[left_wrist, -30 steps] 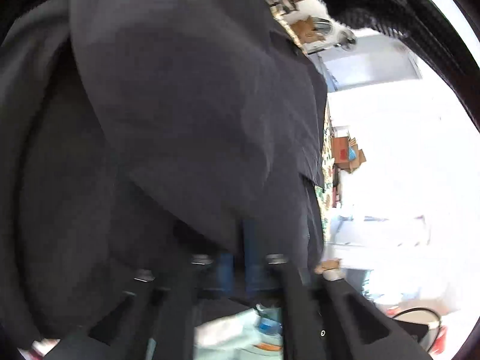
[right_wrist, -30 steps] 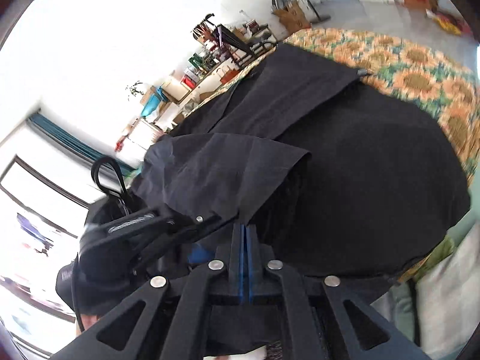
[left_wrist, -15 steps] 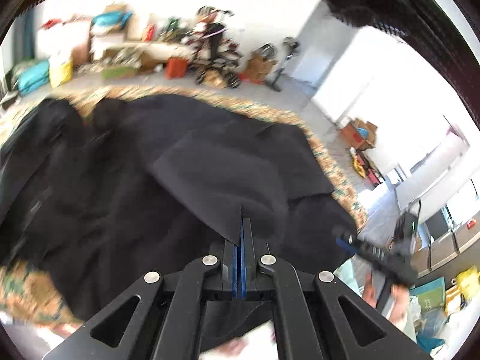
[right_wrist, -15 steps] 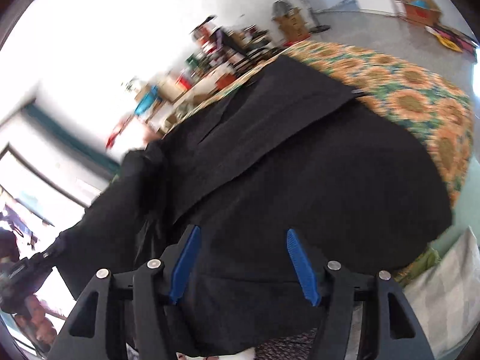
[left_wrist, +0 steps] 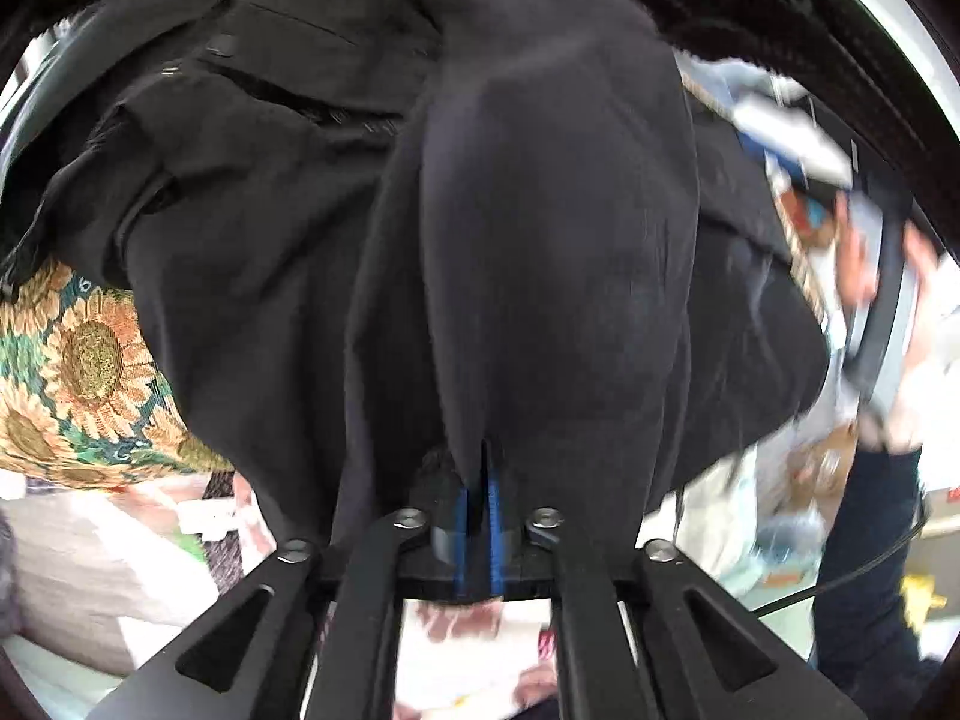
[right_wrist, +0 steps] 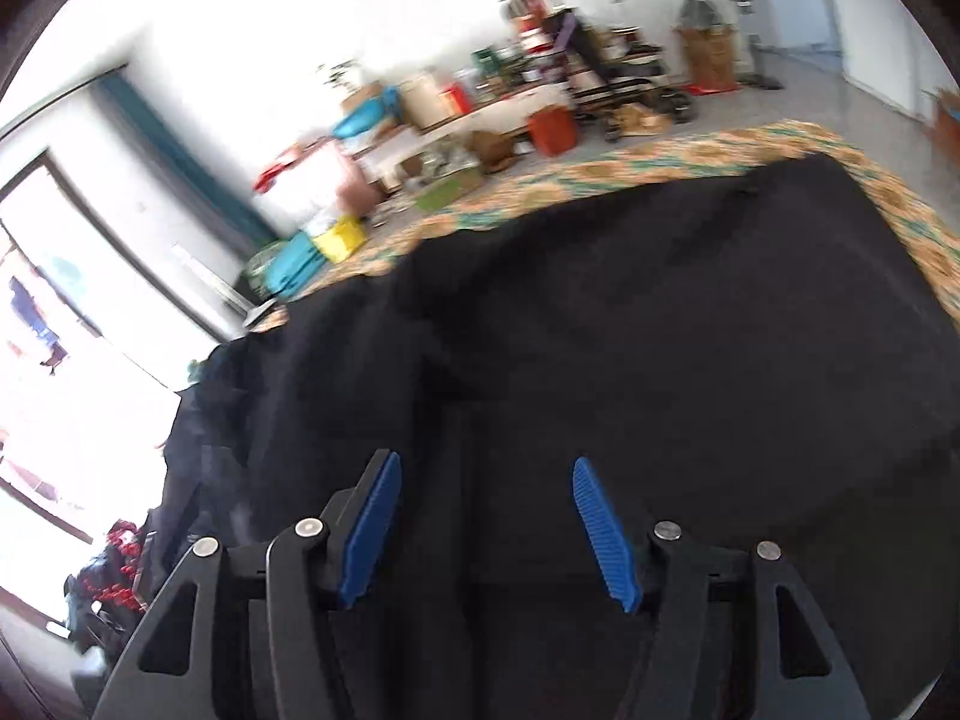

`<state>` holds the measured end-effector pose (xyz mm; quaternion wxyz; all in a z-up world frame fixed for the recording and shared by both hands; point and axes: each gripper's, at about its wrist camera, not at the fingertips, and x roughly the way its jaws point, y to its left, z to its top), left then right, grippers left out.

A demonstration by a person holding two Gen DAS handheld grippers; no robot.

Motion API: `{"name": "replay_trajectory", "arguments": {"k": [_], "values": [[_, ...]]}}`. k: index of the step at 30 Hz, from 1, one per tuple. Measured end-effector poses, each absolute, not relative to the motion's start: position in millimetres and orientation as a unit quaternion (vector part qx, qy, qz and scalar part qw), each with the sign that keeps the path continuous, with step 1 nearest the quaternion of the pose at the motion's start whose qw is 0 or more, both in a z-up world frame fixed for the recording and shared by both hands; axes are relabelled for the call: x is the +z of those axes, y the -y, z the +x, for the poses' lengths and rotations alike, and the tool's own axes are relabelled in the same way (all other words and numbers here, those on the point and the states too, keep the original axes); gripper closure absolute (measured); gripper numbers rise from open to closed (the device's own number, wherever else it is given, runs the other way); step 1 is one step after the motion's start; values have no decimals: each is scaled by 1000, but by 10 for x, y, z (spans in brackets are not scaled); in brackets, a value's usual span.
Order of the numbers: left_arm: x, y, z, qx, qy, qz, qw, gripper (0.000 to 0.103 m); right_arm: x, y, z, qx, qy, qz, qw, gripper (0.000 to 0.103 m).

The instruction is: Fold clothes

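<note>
The left gripper (left_wrist: 478,480) has its blue-padded jaws pinched together on a fold of the black, soft woven garment (left_wrist: 540,210), which rises taut from the pads and drapes away ahead. The rest of it, with a zip and snap fasteners, lies spread over the sunflower-patterned bedspread (left_wrist: 78,360), reaching nearly to its far edge. The right gripper (right_wrist: 486,528) hovers just above the cloth, jaws wide apart, holding nothing. The left is the one that carries the fold.
</note>
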<state>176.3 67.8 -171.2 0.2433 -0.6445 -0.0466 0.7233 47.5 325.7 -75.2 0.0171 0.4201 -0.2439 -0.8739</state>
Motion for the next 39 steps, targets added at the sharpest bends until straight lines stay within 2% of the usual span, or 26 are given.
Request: {"name": "replay_trajectory", "arguments": {"k": [1, 5, 7, 8, 11, 15, 19, 20, 21, 22, 23, 24, 27, 30, 33, 35, 36, 37, 38, 39], "values": [[-1679, -672, 1743, 708, 45, -657, 257, 70, -763, -3178, 402, -871, 240, 428, 34, 41], [-1222, -279, 1519, 729, 120, -609, 288, 61, -840, -2994, 166, -858, 236, 449, 77, 42], [-968, -159, 1309, 764, 140, -569, 270, 42, -911, -3024, 97, -854, 247, 451, 78, 44], [-839, -149, 1143, 783, 148, -547, 258, 39, -947, -3039, 63, -852, 253, 451, 78, 45], [-732, -454, 541, 824, 141, -507, 210, 38, -1054, -3083, -40, -846, 269, 453, 80, 49], [-1224, -1046, -125, 815, 64, -552, 163, 38, -1156, -3012, -253, -841, 270, 462, 78, 50], [-1684, -1349, -507, 796, 81, -580, 152, 39, -1217, -2887, -436, -838, 257, 474, 75, 50], [-1759, -1390, -548, 792, 93, -582, 160, 43, -1241, -2878, -476, -836, 263, 475, 76, 51], [-1797, -1417, -557, 797, 83, -576, 160, 66, -1258, -2861, -512, -835, 265, 476, 77, 58], [-1820, -1437, -552, 807, 64, -566, 156, 94, -1267, -2834, -544, -836, 263, 475, 78, 70], [-1842, -1457, -548, 816, 46, -556, 152, 99, -1272, -2803, -570, -838, 257, 475, 75, 75], [-1865, -1477, -543, 824, 27, -546, 149, 98, -1272, -2766, -588, -842, 243, 477, 69, 92], [-1848, -1195, -588, 834, 40, -538, 118, 99, -1271, -2755, -609, -851, 216, 477, 44, 97], [-1961, -875, -660, 814, 95, -559, 124, 99, -1361, -2942, -584, -846, 226, 483, 27, 99], [-1929, -900, -638, 818, 55, -561, 115, 98, -1501, -2924, -585, -841, 204, 500, 23, 98], [-1808, -881, -611, 809, 44, -574, 119, 94, -1386, -2883, -551, -854, 176, 490, 24, 79], [-1732, -831, -590, 804, 51, -579, 126, 86, -1277, -2914, -521, -860, 174, 480, 28, 57], [-1656, -774, -568, 799, 59, -583, 134, 74, -1168, -2946, -492, -866, 172, 469, 31, 52], [-1547, -704, -546, 798, 74, -581, 143, 67, -1061, -2984, -467, -871, 171, 459, 35, 53], [-1422, -626, -544, 800, 98, -571, 154, 51, -951, -3033, -463, -877, 171, 447, 38, 53]]}}
